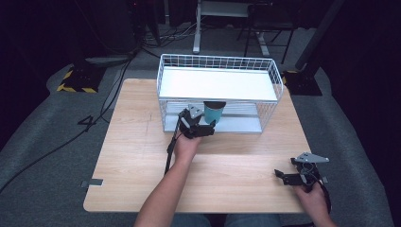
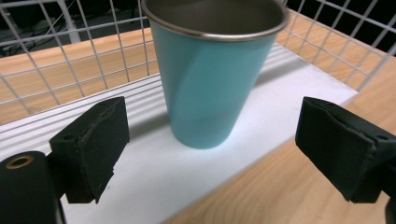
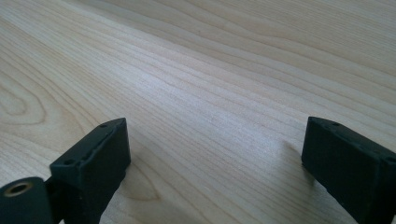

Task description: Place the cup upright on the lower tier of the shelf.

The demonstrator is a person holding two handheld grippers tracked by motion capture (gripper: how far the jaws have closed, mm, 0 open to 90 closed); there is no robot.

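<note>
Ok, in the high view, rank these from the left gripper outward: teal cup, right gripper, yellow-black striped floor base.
From the left gripper:
1. Teal cup: just ahead, on the wire rack's lower shelf.
2. Right gripper: near right of the table.
3. Striped floor base: far left, off the table.

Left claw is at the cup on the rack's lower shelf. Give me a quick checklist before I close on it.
1. Left claw open: ok, jaws spread wider than the cup.
2. Cup upright: ok, standing on the lower shelf.
3. Jaws around cup: not ok, cup sits just ahead of them.
4. Cup centred between jaws: ok.
5. Clearance under upper shelf: cannot tell.
6. Right claw out of the way: ok, open above the table.
</note>
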